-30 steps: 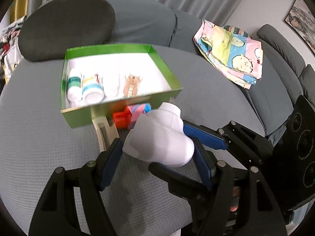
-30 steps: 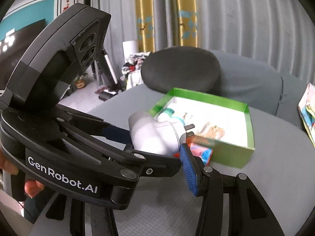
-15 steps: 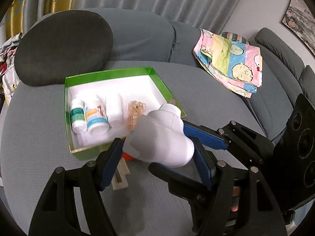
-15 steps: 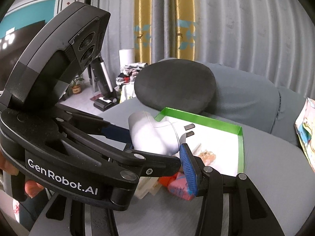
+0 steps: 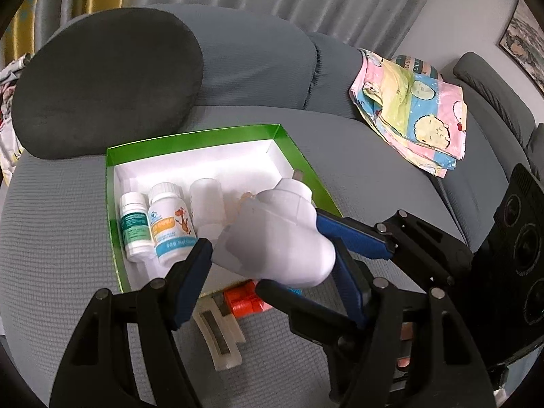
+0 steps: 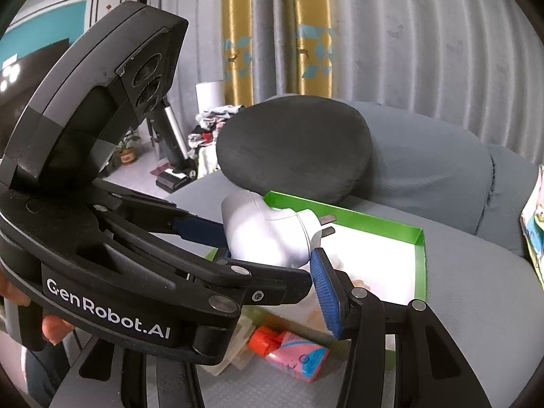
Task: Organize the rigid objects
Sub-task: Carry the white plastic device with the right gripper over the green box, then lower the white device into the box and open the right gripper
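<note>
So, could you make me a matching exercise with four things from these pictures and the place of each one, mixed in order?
Things:
1. charger
2. giraffe bottle
3. pink bottle
4. cloth

Places:
A. lying inside the green box
B. on the sofa, far right of the box
C. in the left gripper, above the box
D. on the sofa, just outside the box's near wall

Pairs: 1-C, 2-A, 3-D, 4-B
</note>
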Demonstrator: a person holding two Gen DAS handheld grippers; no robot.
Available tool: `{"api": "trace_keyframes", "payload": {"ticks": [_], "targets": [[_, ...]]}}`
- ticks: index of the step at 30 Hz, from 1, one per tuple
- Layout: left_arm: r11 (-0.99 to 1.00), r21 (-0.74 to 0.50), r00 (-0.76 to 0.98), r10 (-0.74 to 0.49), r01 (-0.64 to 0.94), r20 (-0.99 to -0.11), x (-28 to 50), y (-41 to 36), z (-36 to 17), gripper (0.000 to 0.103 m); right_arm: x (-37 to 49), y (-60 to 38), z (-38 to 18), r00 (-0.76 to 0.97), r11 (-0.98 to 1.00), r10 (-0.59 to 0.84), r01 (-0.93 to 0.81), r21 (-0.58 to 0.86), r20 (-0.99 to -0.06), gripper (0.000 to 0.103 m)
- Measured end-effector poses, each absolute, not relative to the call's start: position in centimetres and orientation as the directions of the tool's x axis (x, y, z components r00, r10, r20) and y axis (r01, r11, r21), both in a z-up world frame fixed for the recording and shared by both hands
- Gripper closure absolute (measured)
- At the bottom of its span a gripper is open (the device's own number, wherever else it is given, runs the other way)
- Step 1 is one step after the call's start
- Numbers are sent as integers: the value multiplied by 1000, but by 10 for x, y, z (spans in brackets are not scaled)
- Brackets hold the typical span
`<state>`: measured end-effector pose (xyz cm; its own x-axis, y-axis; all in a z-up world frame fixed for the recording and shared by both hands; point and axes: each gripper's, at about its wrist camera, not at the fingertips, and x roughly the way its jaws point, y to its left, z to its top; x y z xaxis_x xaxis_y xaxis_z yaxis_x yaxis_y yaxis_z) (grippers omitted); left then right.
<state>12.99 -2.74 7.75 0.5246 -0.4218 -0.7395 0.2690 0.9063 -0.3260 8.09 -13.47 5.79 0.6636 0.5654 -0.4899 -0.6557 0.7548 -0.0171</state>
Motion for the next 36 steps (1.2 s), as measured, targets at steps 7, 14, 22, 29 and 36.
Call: {"api": "trace_keyframes", "payload": {"ticks": [7, 14, 22, 29, 36], "targets": [[906, -334, 505, -423, 260, -753, 149, -26, 64, 35, 99, -136, 46, 651, 758, 563, -652, 4, -509, 52], [908, -335, 480, -418, 252, -771, 164, -25, 49, 35, 113, -135, 34, 636, 759, 555, -651, 14, -536, 52], [905, -345, 452, -423, 247, -785, 180, -26, 34, 36, 129, -134, 24, 628, 766, 541, -642, 20, -560, 52], [906, -344, 432, -420, 245, -798, 189, -26, 20, 36, 143, -131, 15, 619, 772, 524, -635, 19, -585, 52], [906, -349, 418, -420, 238, -806, 195, -23, 10, 35, 149, -129, 5, 608, 775, 515, -632, 25, -604, 52]]}}
